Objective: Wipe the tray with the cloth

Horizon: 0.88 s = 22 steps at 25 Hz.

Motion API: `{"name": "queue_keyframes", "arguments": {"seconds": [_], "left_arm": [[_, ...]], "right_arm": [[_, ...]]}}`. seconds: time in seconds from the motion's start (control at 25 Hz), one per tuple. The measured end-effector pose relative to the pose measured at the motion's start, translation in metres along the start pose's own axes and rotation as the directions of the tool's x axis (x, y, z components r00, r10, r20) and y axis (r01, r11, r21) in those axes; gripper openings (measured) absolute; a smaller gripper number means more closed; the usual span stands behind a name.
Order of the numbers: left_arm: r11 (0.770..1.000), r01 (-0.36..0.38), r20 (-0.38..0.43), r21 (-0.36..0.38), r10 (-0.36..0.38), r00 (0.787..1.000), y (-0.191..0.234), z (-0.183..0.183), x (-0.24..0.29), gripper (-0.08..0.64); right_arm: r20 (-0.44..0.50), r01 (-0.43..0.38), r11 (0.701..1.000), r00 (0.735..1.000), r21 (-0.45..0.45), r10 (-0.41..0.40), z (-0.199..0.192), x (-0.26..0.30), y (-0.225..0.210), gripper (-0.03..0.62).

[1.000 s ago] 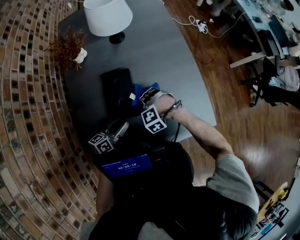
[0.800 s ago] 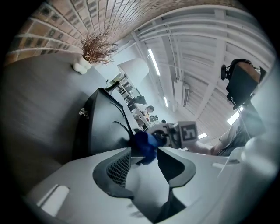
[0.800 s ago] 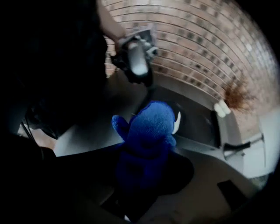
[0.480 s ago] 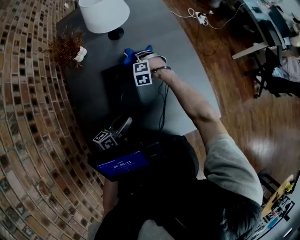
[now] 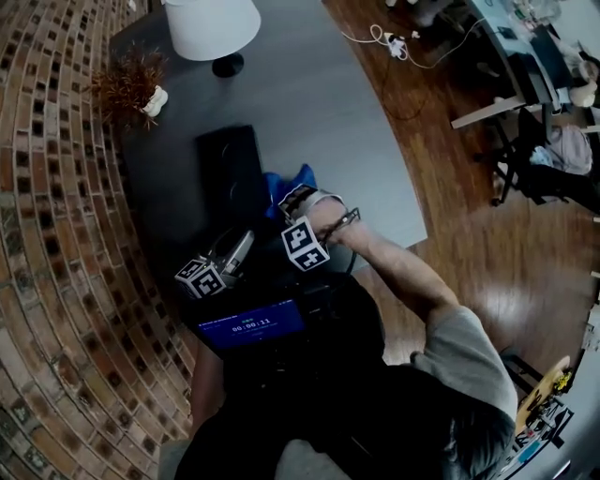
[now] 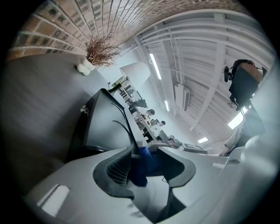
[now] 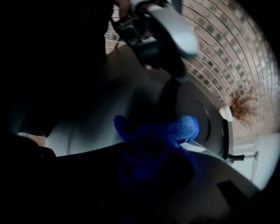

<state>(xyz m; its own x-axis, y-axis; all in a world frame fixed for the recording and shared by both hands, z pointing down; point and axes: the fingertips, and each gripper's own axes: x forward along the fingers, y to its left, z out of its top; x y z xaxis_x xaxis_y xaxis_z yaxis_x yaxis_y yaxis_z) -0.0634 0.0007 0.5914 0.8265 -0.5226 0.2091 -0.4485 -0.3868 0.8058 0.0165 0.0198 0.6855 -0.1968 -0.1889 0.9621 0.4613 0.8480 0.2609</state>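
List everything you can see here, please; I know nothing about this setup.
tray: one, black, on the table
cloth: one, blue, at the tray's right edge
table: one, grey, against the wall
lamp: one, white shade, table's far end
plant: one, brown, dried, beside the lamp
wall: one, brick, left
floor: wood, right
cables: white, on the floor
chair: one, black, far right
screen: one, blue-lit, at the person's chest
left gripper: grey, shut on the tray's near rim
right gripper: shut on the cloth
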Motion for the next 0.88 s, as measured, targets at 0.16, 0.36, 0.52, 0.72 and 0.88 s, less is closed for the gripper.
{"name": "queue_keyframes", "arguments": {"seconds": [0.16,0.36,0.52,0.72,0.88], "left_arm": [[0.997,0.001,0.037,-0.081,0.002,0.999,-0.012,-0.010,-0.013,0.256],[0.939,-0.059,0.186,-0.340,0.129,0.974,0.012,-0.007,-0.044,0.256],[0.823,-0.067,0.246,-0.564,0.245,0.938,0.044,-0.016,-0.050,0.295],[0.784,-0.025,0.334,-0.621,0.293,0.896,0.063,0.001,-0.044,0.315],[0.817,-0.073,0.314,-0.572,0.300,0.901,0.068,0.010,-0.044,0.333]], "right_arm": [[0.187,-0.151,0.987,0.973,0.062,0.137,0.025,-0.032,0.035,0.179],[0.101,0.087,0.801,0.978,0.592,-0.181,-0.092,-0.058,-0.127,0.179],[0.073,0.188,0.608,0.923,0.772,-0.377,-0.123,-0.065,-0.259,0.179],[0.104,0.005,0.707,0.988,0.707,-0.111,-0.103,0.016,-0.297,0.179],[0.168,-0.216,0.615,0.976,0.759,0.135,-0.122,0.040,-0.269,0.164]]}}
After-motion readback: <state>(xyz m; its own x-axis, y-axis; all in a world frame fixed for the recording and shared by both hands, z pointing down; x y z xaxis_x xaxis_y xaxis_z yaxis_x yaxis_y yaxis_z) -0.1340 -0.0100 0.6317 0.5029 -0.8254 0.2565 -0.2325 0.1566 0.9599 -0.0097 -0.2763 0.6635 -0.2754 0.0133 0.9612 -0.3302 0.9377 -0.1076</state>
